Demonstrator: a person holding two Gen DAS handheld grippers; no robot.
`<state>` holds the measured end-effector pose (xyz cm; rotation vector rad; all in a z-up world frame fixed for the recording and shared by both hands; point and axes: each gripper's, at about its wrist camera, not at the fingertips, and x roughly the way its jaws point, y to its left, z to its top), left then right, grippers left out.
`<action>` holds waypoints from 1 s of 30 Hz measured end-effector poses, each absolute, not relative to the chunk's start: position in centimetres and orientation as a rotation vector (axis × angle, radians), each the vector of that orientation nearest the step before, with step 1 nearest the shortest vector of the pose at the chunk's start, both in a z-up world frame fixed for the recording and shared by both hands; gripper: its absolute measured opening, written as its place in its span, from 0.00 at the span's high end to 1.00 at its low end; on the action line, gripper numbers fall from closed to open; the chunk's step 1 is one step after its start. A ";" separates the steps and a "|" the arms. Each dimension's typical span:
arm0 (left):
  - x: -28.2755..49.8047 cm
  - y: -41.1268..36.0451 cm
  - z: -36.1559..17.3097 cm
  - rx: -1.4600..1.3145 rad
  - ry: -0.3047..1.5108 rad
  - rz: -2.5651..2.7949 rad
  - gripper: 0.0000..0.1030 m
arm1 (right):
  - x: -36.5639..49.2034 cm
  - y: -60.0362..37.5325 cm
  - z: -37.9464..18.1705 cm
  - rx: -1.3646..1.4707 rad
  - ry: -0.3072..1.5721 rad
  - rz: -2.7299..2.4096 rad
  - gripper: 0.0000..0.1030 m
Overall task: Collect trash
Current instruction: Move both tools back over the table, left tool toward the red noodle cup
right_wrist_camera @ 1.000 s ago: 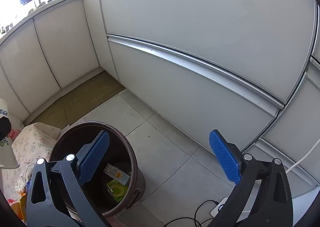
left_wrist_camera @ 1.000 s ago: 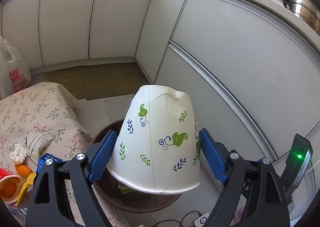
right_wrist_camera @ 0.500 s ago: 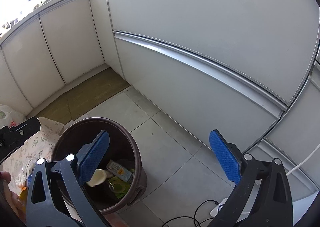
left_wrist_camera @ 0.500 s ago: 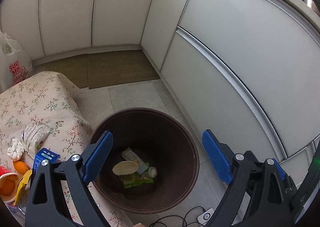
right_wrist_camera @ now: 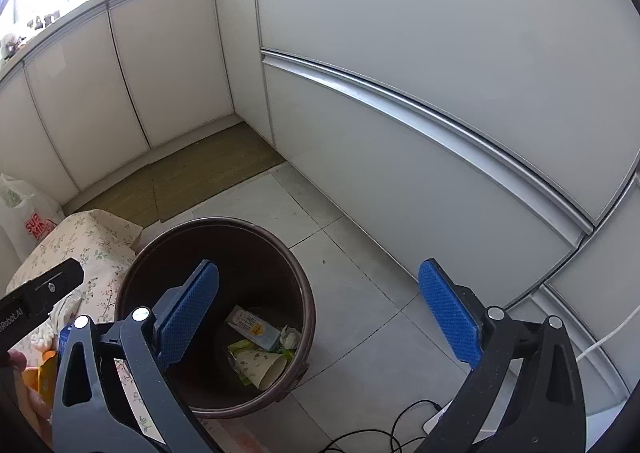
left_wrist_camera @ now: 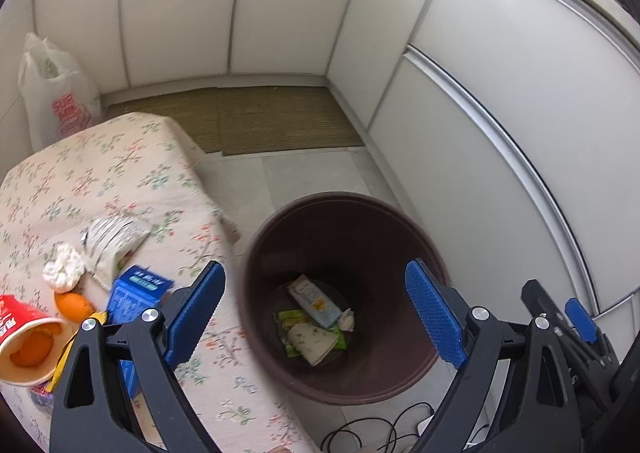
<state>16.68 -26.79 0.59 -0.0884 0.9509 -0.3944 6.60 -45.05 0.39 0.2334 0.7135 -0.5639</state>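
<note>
The leaf-printed paper cup [left_wrist_camera: 310,343] that the left tool [left_wrist_camera: 316,317] gripped a second ago now lies on its side at the bottom of the brown bin [left_wrist_camera: 340,213], on top of wrappers. The left tool hangs above the bin with its jaws spread wide and nothing between them. The right tool [right_wrist_camera: 320,317], over the bin's far side, is equally wide and empty. That piece looks done. More litter waits on the floral-clothed surface [left_wrist_camera: 120,173] beside the bin: a crumpled tissue [left_wrist_camera: 64,267], a pale packet [left_wrist_camera: 112,241], a blue carton [left_wrist_camera: 134,293] and a red cup [left_wrist_camera: 28,337].
</note>
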 end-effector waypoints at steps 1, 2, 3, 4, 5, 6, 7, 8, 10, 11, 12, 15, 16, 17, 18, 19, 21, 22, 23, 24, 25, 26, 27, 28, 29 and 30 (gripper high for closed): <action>16.7 -26.0 0.5 -0.094 0.955 -0.380 0.14 | 6.8 -44.7 0.4 0.227 0.716 -0.558 0.07; 16.6 -25.2 0.4 -0.100 0.960 -0.364 0.14 | 7.0 -44.5 0.4 0.219 0.721 -0.551 0.07; 16.5 -24.2 0.3 -0.106 0.967 -0.349 0.14 | 7.2 -44.2 0.5 0.213 0.724 -0.544 0.07; 16.4 -23.5 0.2 -0.110 0.972 -0.337 0.14 | 7.4 -43.8 0.4 0.206 0.729 -0.534 0.07; 16.2 -22.3 0.2 -0.113 0.975 -0.318 0.14 | 7.6 -43.4 0.5 0.200 0.733 -0.525 0.07; 16.1 -21.4 0.2 -0.117 0.976 -0.304 0.14 | 7.8 -42.9 0.5 0.193 0.736 -0.515 0.07; 15.9 -20.2 0.2 -0.123 0.977 -0.286 0.14 | 8.0 -42.5 0.4 0.186 0.739 -0.504 0.07; 15.7 -19.0 0.1 -0.131 0.979 -0.270 0.14 | 8.4 -41.9 0.4 0.176 0.744 -0.490 0.07; 15.4 -16.6 0.0 -0.144 0.990 -0.235 0.14 | 8.8 -40.9 0.3 0.158 0.756 -0.466 0.07; 15.2 -15.2 0.0 -0.149 0.993 -0.212 0.14 | 9.1 -40.2 0.3 0.148 0.762 -0.453 0.07; 15.1 -14.0 0.0 -0.152 0.994 -0.192 0.14 | 9.3 -39.5 0.2 0.137 0.766 -0.440 0.07; 14.4 -10.0 0.1 -0.165 0.986 -0.128 0.14 | 10.0 -37.5 0.1 0.105 0.780 -0.398 0.07; 14.2 -8.9 0.1 -0.169 0.984 -0.109 0.14 | 10.2 -36.8 0.0 0.096 0.784 -0.384 0.07; 14.0 -7.6 0.1 -0.175 0.984 -0.089 0.14 | 10.5 -36.0 0.0 0.086 0.789 -0.369 0.07; 13.8 -6.4 0.1 -0.181 0.984 -0.073 0.14 | 10.7 -35.4 -0.1 0.076 0.793 -0.357 0.07; 13.6 -5.2 0.1 -0.188 0.982 -0.059 0.14 | 10.9 -34.7 -0.1 0.064 0.797 -0.345 0.07; 13.1 -2.8 0.2 -0.200 0.977 -0.023 0.14 | 11.3 -33.6 -0.2 0.046 0.804 -0.322 0.07; 12.9 -1.8 0.2 -0.204 0.975 -0.010 0.14 | 11.5 -33.1 -0.2 0.041 0.806 -0.311 0.07; 12.7 -0.6 0.2 -0.211 0.976 0.004 0.14 | 11.7 -32.4 -0.2 0.034 0.808 -0.295 0.07; 12.5 0.5 0.1 -0.217 0.978 0.014 0.14 | 11.8 -31.8 -0.3 0.030 0.809 -0.285 0.07; 12.4 1.3 -0.1 -0.222 0.982 0.023 0.14 | 12.0 -31.3 -0.3 0.025 0.811 -0.274 0.07; 12.3 2.1 -0.3 -0.229 0.990 0.030 0.14 | 12.1 -30.8 -0.4 0.019 0.814 -0.262 0.07; 12.2 2.9 -0.5 -0.239 0.999 0.037 0.14 | 12.3 -30.3 -0.4 0.014 0.819 -0.252 0.07; 12.2 3.6 -0.8 -0.253 1.012 0.041 0.14 | 12.4 -30.0 -0.5 0.012 0.824 -0.244 0.07; 12.1 4.4 -1.1 -0.274 1.025 0.040 0.14 | 12.6 -29.5 -0.6 0.011 0.829 -0.234 0.07; 12.1 5.0 -1.4 -0.292 1.034 0.038 0.14 | 12.8 -29.2 -0.7 0.012 0.834 -0.226 0.07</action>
